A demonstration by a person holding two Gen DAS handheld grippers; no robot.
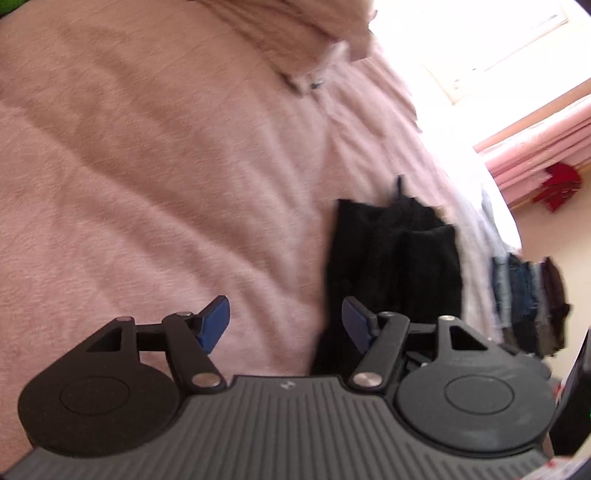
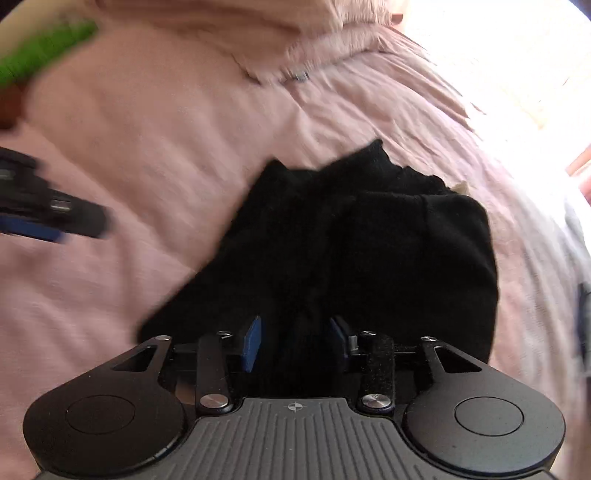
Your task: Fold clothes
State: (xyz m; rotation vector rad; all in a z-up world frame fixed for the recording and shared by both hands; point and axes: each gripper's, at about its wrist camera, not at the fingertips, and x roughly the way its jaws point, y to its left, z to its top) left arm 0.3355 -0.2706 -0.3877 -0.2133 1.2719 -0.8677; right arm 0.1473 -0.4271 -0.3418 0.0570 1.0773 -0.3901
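A folded garment lies on the bedspread, pillow behind it.

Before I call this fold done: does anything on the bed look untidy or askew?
The black knitted garment on the pink bedspread lies bunched in uneven overlapping layers, its far edge ragged rather than square. Nothing looks spilled or damaged.

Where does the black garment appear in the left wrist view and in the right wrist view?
Left wrist view: the black garment lies right of centre on the pink bedspread, beyond the right finger of the left gripper.
Right wrist view: it fills the centre, directly ahead of the right gripper.
Shared landmark: the pink pillow edge with a small dark tag.
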